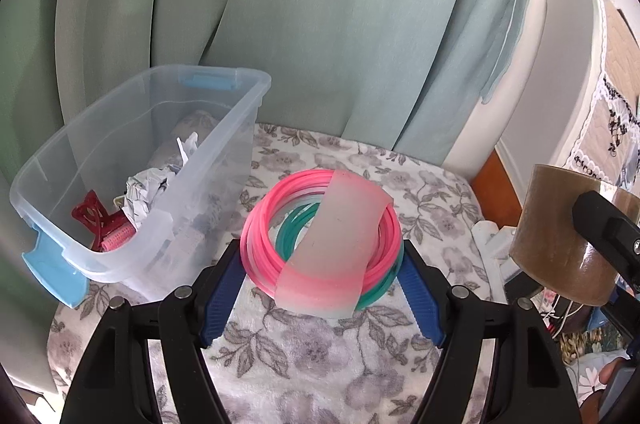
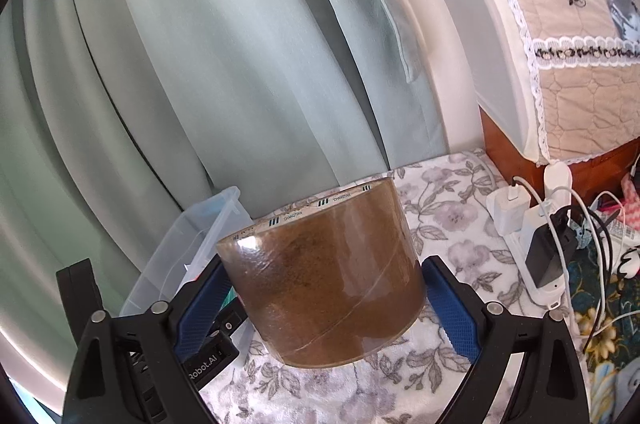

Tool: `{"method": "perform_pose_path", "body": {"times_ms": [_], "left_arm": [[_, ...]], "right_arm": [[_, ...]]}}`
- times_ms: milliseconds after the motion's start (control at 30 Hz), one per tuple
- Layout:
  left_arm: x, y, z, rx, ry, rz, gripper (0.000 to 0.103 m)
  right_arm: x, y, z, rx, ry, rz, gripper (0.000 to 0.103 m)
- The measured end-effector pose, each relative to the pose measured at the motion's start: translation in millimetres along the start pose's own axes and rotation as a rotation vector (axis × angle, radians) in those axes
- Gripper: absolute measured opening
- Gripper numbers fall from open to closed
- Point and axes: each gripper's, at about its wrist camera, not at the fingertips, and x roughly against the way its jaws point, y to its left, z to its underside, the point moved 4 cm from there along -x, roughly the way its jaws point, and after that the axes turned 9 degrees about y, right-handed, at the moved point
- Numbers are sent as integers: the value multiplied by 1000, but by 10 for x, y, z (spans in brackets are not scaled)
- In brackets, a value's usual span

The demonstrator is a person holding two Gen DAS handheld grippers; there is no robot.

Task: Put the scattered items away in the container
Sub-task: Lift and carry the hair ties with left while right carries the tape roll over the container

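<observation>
My pink and teal plastic rings (image 1: 320, 240) carry a frosted band. My brown glossy tape roll (image 2: 324, 284) hangs over grey-flowered white fleece (image 1: 316, 356).

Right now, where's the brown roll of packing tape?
The brown roll of packing tape is clamped in the right gripper, raised over the floral blanket, right of the clear plastic bin.

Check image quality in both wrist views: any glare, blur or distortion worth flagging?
Left wrist: heavy fisheye bending, dark corner vignette; the ring bundle and clear bin are sharp, daylight is soft and even. Right wrist: same curvature, a bright glare patch on the tape roll; its printed edge text stays readable, the wall at right is slightly washed out.
</observation>
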Motion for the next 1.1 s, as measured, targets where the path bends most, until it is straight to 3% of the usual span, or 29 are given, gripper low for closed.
{"method": "perform_pose_path", "body": {"times_ms": [567,1100], "left_arm": [[840,266,-335,0,-187,34,76],[955,991,-458,147,-251,-4,76]], "right_arm": [[545,782,-218,127,-105,-95,96],[323,1293,-254,229,-72,-120,96]]}}
